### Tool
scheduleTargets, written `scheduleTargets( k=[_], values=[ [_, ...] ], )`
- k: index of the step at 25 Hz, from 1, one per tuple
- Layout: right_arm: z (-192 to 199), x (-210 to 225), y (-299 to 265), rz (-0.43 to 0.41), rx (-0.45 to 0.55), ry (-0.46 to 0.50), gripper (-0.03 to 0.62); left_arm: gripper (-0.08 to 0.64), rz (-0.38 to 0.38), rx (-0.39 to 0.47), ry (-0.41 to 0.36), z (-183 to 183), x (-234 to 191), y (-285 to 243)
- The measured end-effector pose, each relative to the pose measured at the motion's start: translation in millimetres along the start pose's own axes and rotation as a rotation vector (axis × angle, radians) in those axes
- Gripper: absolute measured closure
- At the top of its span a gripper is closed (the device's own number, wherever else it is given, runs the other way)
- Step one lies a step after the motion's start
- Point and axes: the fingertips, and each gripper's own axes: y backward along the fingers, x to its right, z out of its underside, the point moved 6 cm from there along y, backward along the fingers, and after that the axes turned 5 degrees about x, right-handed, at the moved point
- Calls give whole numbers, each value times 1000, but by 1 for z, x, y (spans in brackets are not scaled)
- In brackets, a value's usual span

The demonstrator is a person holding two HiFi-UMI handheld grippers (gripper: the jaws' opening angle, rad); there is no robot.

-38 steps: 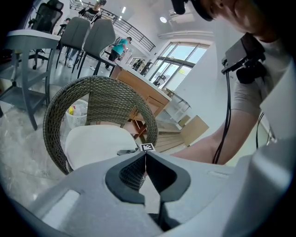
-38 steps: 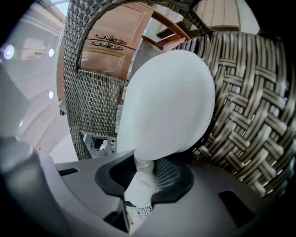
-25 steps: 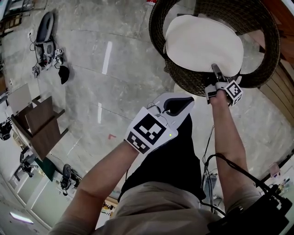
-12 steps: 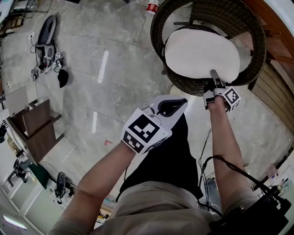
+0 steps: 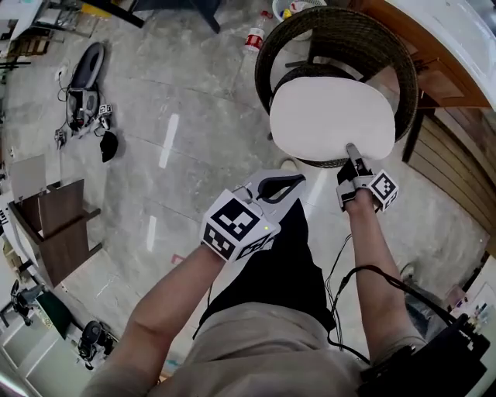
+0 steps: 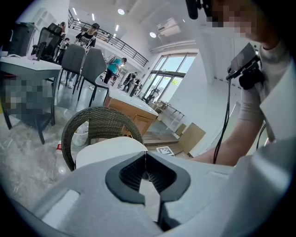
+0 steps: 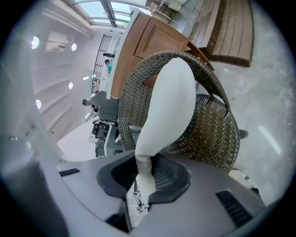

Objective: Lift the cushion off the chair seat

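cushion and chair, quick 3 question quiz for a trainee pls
1. Which gripper pinches the cushion?
2. True or false: the left gripper is clamped on the chair.
3. The fingers pinch the cushion at: A the edge nearest the person, B its middle, C its far edge.
Key: 1 the right gripper, whose fingers have just been closing on the cushion; 2 false, it is shut and empty; 3 A.

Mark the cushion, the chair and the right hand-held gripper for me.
cushion (image 5: 332, 116), head view, middle of its white top.
chair (image 5: 341, 22), head view, woven back rim.
right hand-held gripper (image 5: 352, 150), head view, tips clamped on the cushion's near edge.
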Motion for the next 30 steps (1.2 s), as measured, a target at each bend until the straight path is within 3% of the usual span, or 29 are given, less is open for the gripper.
scheduleTargets(
  k=[19, 30],
  values=[
    [36, -159, 215, -188, 36, 80, 522, 552, 11, 149, -87, -23, 124, 164],
    [65, -211, 349, -300, 156, 62, 522, 552, 63, 228, -136, -21, 194, 247]
  ],
)
